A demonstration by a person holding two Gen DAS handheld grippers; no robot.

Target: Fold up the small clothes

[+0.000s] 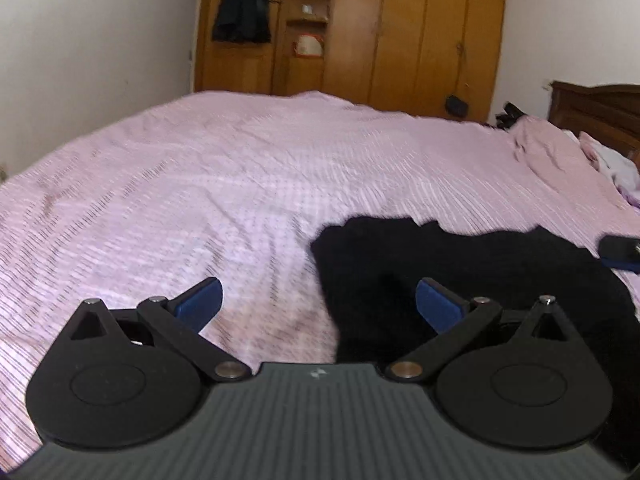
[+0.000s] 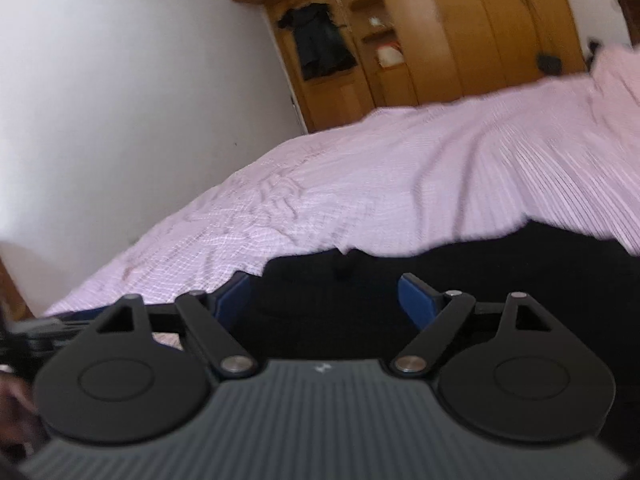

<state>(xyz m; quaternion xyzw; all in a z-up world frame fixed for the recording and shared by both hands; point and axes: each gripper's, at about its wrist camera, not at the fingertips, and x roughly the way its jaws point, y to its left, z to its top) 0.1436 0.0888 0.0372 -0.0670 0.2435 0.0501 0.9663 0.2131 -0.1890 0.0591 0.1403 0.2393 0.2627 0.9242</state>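
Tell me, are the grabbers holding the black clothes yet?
No, nothing is held. The left gripper and right gripper are both open above the black garment on the pink bedspread.

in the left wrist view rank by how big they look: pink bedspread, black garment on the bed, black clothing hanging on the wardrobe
1. pink bedspread
2. black garment
3. hanging black clothing, though it is far from the camera, so its true size is unsure.

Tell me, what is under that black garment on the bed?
The black garment lies spread on the pink striped bedspread, which shows all around it. Whatever may lie beneath the dark cloth is covered, so nothing else can be made out there.
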